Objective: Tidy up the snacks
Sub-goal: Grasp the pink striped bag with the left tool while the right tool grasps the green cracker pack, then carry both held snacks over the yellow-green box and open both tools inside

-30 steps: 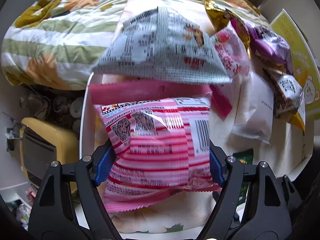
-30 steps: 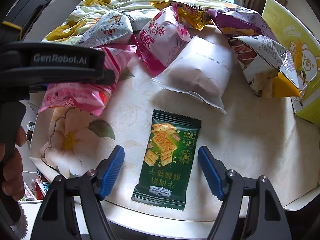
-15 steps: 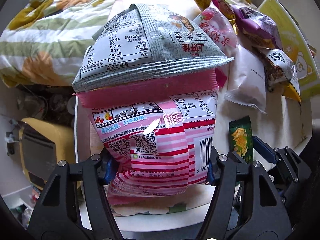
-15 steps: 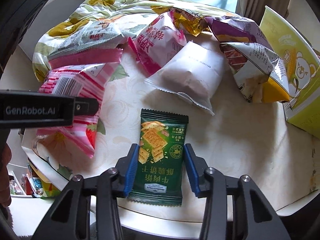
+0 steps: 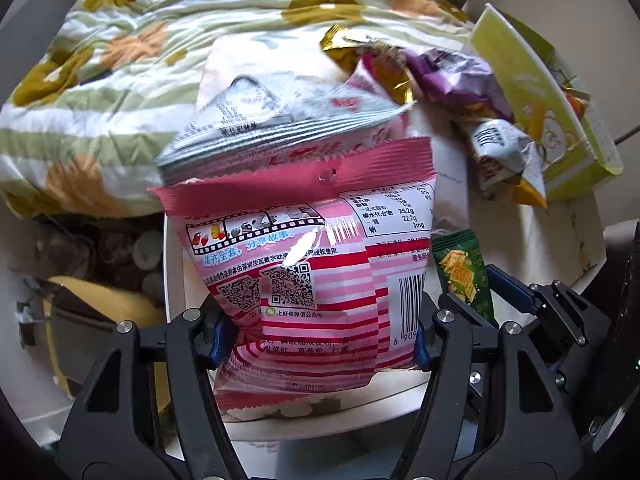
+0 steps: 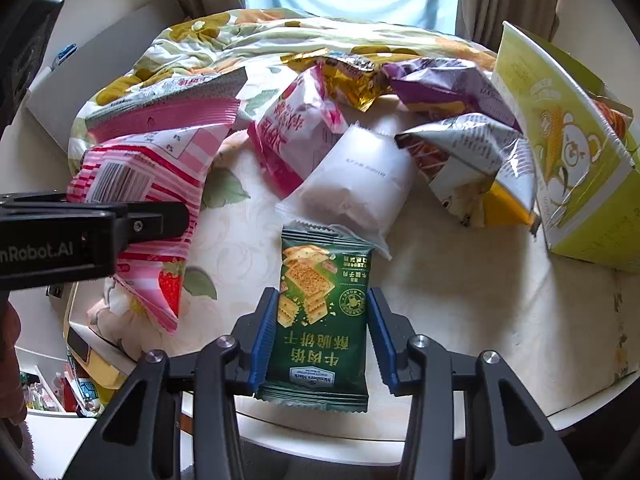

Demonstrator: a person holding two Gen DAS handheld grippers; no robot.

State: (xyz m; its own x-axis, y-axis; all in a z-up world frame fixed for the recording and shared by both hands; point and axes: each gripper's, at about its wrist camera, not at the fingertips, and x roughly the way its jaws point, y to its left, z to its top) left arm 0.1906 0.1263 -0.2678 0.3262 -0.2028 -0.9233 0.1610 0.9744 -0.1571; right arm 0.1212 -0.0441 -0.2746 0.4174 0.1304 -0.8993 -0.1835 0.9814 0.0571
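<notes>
Snacks lay on the table point(image 6: 460, 300), and I held the puffy pink bag point(image 5: 312, 280) tight in my left gripper point(image 5: 316, 340) while my right gripper point(image 6: 322, 332) pinched the light, crinkly green cracker packet point(image 6: 320, 312) by its sides.

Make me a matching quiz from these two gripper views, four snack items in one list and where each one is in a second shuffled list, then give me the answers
Things:
1. pink striped bag
2. green cracker packet
3. plain white packet
4. yellow box

Places:
A. standing at the table's right edge
B. lying on the table just beyond the green cracker packet
C. clamped in the left gripper
D. between the fingers of the right gripper

Pairs: 1-C, 2-D, 3-B, 4-A
</notes>
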